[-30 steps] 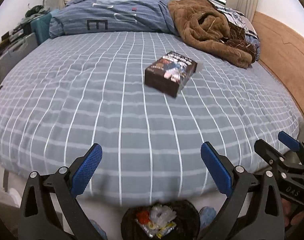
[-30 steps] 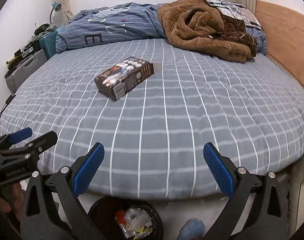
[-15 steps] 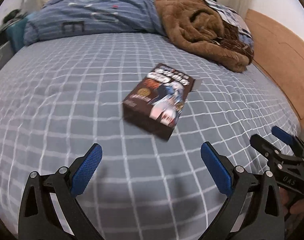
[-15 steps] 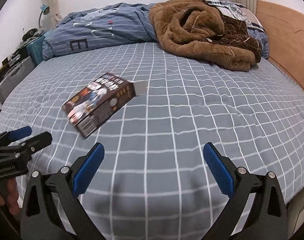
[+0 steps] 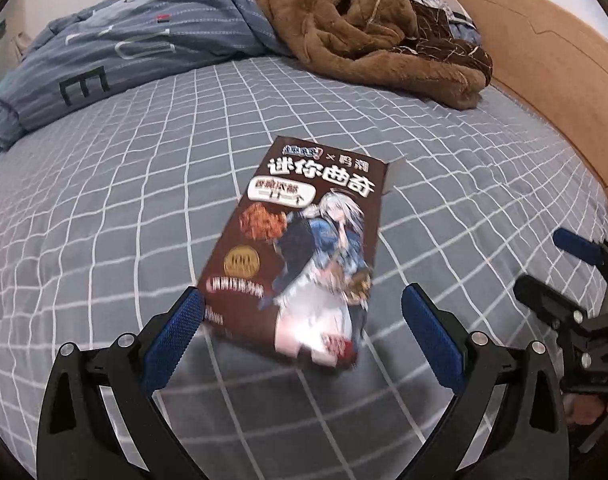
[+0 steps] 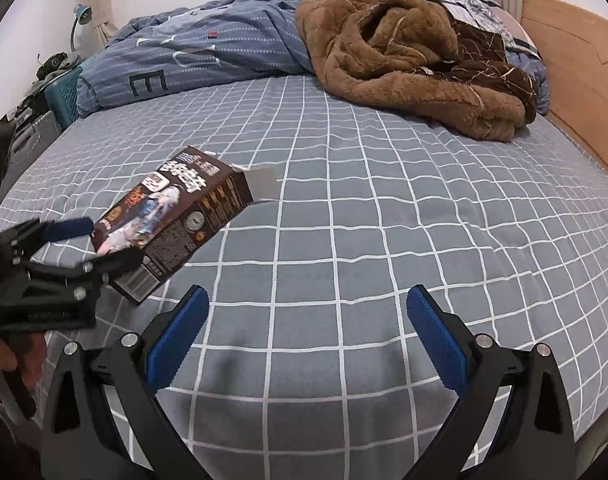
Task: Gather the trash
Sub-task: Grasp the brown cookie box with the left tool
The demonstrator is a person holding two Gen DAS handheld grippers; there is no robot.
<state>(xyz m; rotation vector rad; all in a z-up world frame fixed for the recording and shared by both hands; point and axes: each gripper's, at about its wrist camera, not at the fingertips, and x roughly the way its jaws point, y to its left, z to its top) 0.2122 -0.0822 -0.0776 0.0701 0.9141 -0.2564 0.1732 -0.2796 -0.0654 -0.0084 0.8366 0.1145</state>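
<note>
On the bed [image 5: 104, 208], one brown cookie box [image 5: 300, 248] lay lengthwise between the gaping left tongs [image 5: 304, 340]; right tongs [image 6: 304, 340] gaped, farther off.

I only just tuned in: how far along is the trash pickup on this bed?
Nothing looks collected yet. The brown snack box lies on the checked bedsheet, ungripped. In hand: the open left claw straddles its near end. The right claw is open, empty. Left: grip it, carry it off; no bin shows.

Glossy printed cardboard box [image 5: 300, 248] on checked cloth sheet [image 5: 104, 220]; fuzzy brown blanket [image 5: 367, 28].
</note>
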